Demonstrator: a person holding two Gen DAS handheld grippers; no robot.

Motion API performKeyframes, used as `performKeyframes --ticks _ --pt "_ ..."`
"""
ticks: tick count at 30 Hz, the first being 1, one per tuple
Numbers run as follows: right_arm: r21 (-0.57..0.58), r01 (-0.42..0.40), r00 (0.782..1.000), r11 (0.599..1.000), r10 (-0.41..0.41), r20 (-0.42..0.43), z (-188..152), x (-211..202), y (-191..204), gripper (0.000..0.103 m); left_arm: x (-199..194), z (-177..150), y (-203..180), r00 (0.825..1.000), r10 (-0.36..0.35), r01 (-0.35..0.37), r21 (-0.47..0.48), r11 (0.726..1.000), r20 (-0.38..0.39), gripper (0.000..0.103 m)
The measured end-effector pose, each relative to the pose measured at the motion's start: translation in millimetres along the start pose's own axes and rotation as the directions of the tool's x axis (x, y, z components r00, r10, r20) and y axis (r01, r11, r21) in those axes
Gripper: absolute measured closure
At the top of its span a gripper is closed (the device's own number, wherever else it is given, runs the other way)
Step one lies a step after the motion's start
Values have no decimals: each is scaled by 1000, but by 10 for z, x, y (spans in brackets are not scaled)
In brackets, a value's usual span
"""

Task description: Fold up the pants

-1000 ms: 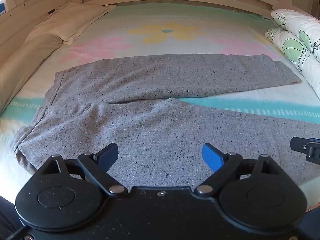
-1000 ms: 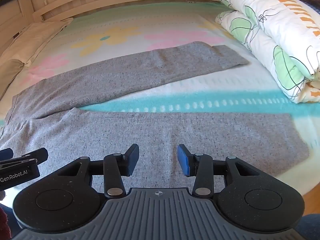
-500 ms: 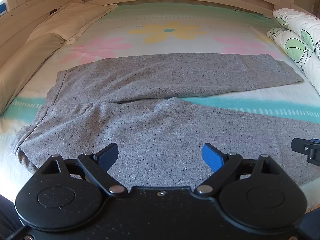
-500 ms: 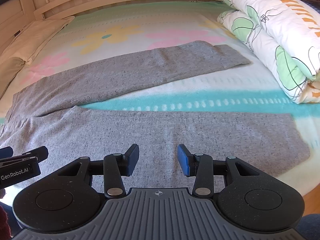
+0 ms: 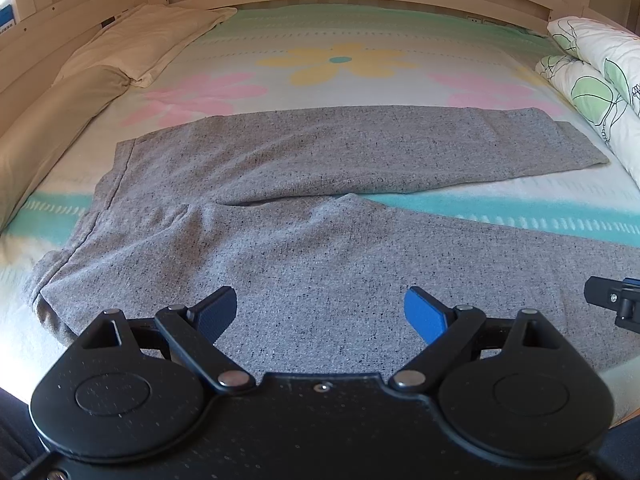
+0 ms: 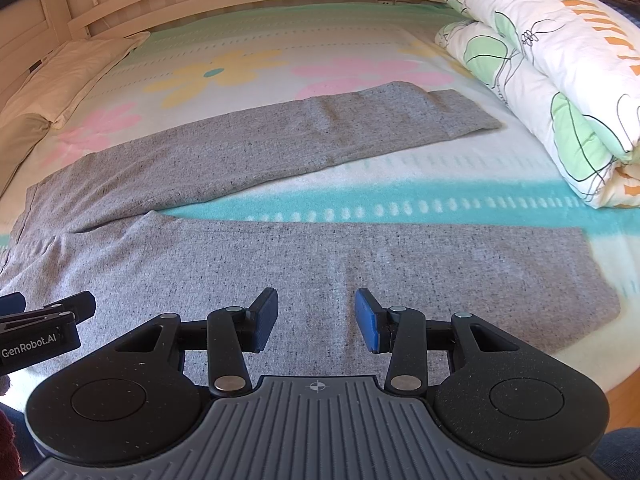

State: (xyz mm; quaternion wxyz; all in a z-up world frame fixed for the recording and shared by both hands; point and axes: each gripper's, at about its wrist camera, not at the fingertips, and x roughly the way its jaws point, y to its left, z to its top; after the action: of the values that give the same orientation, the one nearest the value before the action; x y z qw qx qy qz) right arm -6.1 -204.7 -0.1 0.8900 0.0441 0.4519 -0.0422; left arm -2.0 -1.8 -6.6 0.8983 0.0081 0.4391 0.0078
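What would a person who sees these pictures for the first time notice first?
The grey pants lie flat across the bed, legs spread in a V, the waist to the left. Behind them, big yellow and pink flowers mark the sheet, and a folded quilt with green leaves lies at the right edge. Near the camera, the left tool and the right tool stand open over the near leg.

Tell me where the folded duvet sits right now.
The folded duvet lies along the right edge of the bed in both wrist views, beyond the far leg's cuff of the grey pants and apart from it.
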Motion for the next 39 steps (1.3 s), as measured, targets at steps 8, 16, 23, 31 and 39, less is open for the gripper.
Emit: performKeyframes --ticks 8,16,23,31,39 --pt "-3 1 1000 1000 -1 0 -8 -3 18 62 -7 1 3 1000 -2 2 -2 1000 -5 12" --pt "-6 0 1000 1000 0 -1 -8 -5 24 62 4 -2 2 1000 -2 2 -3 1000 -9 12" --pt "-6 1 1000 1000 -1 -2 -6 -2 26 62 11 -6 -11 1000 0 0 0 1000 -11 12" --pt "-6 1 1000 1000 -1 -2 -8 1 25 62 17 3 -11 1000 1 -1 -1 1000 -13 12" --pt "-9 1 1000 1000 -1 -3 -13 -1 41 62 21 5 -13 1000 -1 1 0 1000 -15 12"
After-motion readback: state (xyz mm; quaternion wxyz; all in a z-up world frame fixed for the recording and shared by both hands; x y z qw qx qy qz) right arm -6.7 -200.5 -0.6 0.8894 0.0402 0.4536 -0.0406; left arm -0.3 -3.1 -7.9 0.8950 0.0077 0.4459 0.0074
